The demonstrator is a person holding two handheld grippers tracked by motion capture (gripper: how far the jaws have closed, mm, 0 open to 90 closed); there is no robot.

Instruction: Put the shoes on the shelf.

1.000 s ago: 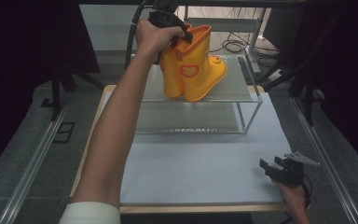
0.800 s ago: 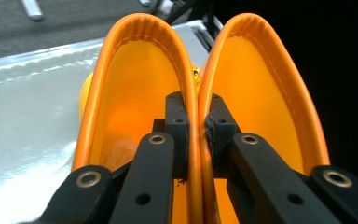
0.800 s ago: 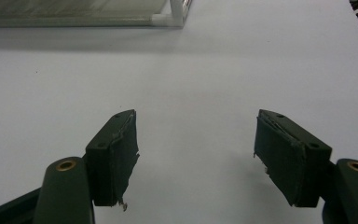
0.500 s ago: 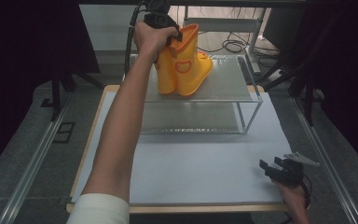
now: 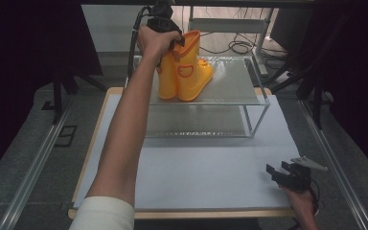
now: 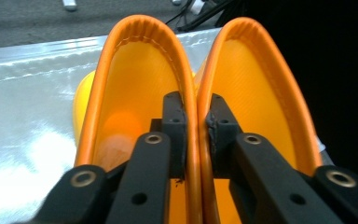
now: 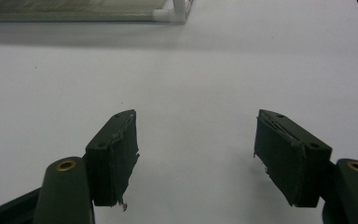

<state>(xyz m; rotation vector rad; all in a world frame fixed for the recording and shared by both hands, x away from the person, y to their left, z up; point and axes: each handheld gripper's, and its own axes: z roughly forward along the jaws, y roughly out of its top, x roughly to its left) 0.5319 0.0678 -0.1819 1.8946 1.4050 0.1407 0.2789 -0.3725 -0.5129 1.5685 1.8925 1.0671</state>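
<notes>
Left gripper (image 6: 196, 135), seen at the top centre of the high view (image 5: 168, 36), is clenched on the pair of yellow boots (image 5: 184, 72); in the left gripper view its two black jaws rise from the bottom of the frame and pinch together the two inner walls of the boot shafts, one jaw inside each boot opening; the orange rims (image 6: 193, 93) touch each other between the jaws. In the high view the boots stand upright on the upper shelf (image 5: 230, 84) of a small rack with white posts, in the upper middle of the frame, with the toes pointing toward the right; I cannot tell if the soles press fully on the shelf or are just above it; a person's bare forearm (image 5: 127, 129) runs from the bottom left of the frame up to the hand that holds this gripper.

Right gripper (image 5: 292, 175) is in the lower right of the high view, over the white table (image 5: 196, 172), well apart from the rack; in the right gripper view (image 7: 196, 158) its jaws stand wide apart with nothing between them; the bare white surface lies under them, and a corner post of the rack (image 7: 179, 11) is at the top edge of that frame.
</notes>
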